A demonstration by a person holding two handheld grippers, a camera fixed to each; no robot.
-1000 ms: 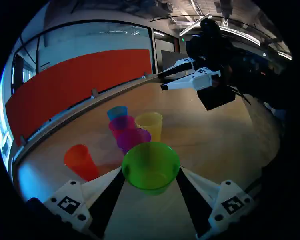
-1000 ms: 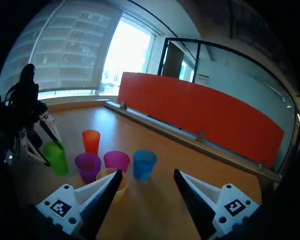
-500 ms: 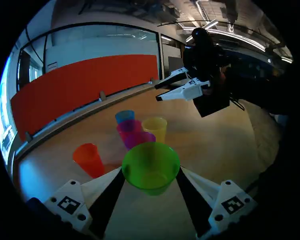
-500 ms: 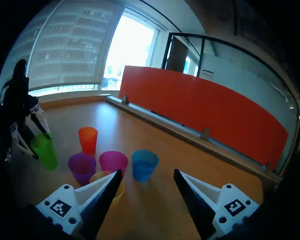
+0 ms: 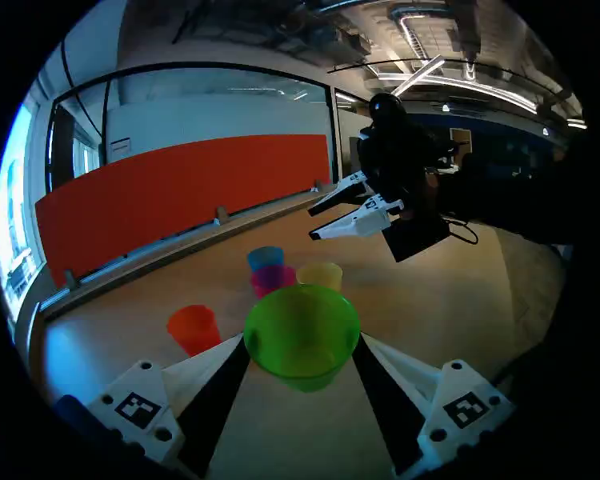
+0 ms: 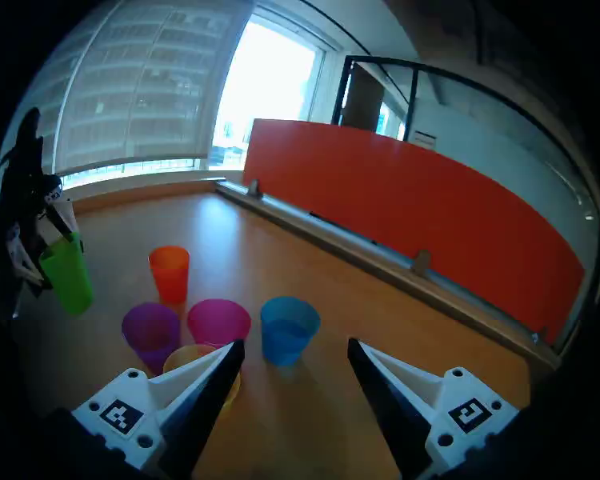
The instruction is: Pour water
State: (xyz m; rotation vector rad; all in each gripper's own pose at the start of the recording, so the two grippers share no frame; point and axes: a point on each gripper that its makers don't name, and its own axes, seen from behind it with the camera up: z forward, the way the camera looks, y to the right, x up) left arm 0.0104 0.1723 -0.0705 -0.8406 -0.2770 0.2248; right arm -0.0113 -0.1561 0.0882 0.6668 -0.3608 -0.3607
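Warm wooden tabletop (image 6: 332, 264) runs out toward a long orange partition (image 6: 428, 208) with glass above it, and bright windows with blinds (image 6: 140, 104) fill the far side of the room.

Seen from the left gripper view, the left gripper (image 5: 301, 346) is pinching the green cup (image 5: 302, 320), one finger pressed to each side of it, and the cup sits upright with its mouth open toward the camera. Whether there is water in it, I cannot tell. Beyond it stand the orange cup (image 5: 194, 328), the magenta cup (image 5: 272, 278), the blue cup (image 5: 266, 258) and the yellow cup (image 5: 319, 276), grouped close together on the table. Farther back, a person in dark clothing holds the right gripper (image 5: 310, 226) above the table beyond the cups, its two white fingers apart with nothing between them.

From the right gripper view, that same gripper's fingers are spread wide and empty, pointing down at the cluster, with the blue cup just ahead of the gap. The purple cup (image 6: 151, 334) stands beside the magenta one, the yellow cup is partly hidden behind one finger, and the orange cup stands a little apart behind them. Off at the left edge, the green cup hangs in its gripper, well apart from the others and seemingly clear of the tabletop.
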